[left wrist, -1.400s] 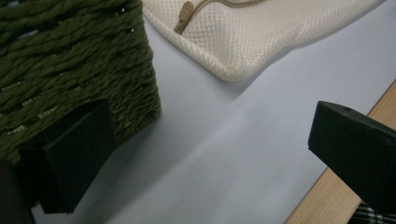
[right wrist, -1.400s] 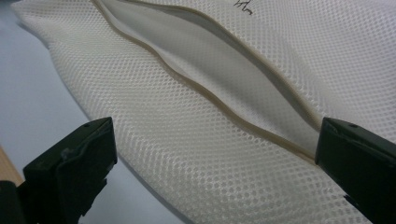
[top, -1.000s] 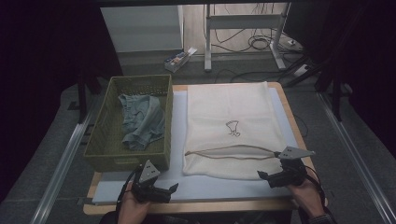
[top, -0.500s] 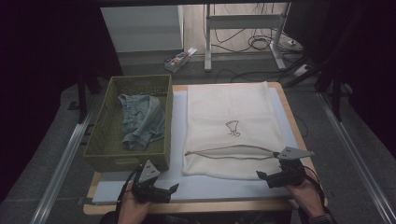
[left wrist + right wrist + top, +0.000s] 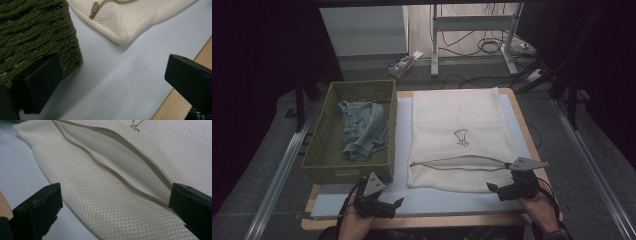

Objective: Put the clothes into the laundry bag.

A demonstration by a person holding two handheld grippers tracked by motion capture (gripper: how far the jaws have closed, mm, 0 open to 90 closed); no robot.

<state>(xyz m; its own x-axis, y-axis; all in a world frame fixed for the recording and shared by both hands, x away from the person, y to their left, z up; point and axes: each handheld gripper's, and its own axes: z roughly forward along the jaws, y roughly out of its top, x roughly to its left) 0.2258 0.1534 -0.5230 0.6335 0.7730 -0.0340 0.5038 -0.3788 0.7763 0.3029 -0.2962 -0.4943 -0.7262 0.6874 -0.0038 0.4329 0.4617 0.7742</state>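
A cream mesh laundry bag [image 5: 459, 135] lies flat on the pale mat, its zipped mouth [image 5: 457, 162] gaping open near the front; the opening [image 5: 120, 157] and the zip pull [image 5: 94, 10] are seen close up. A green woven basket [image 5: 324, 150] at the left holds a crumpled blue-green garment [image 5: 364, 130]. My left gripper [image 5: 394, 204] rests open at the front edge, just right of the basket's front corner [image 5: 37, 40]. My right gripper [image 5: 494, 190] stands open at the bag's front right corner, its jaws wide over the mesh [image 5: 100, 202], holding nothing.
The mat [image 5: 402, 120] covers a wooden table [image 5: 524, 125] whose edge [image 5: 180, 100] runs close to my left gripper. Beyond the table are a desk frame with cables [image 5: 482, 45] and a small box [image 5: 404, 62] on the floor. A metal rail [image 5: 282, 170] flanks the left.
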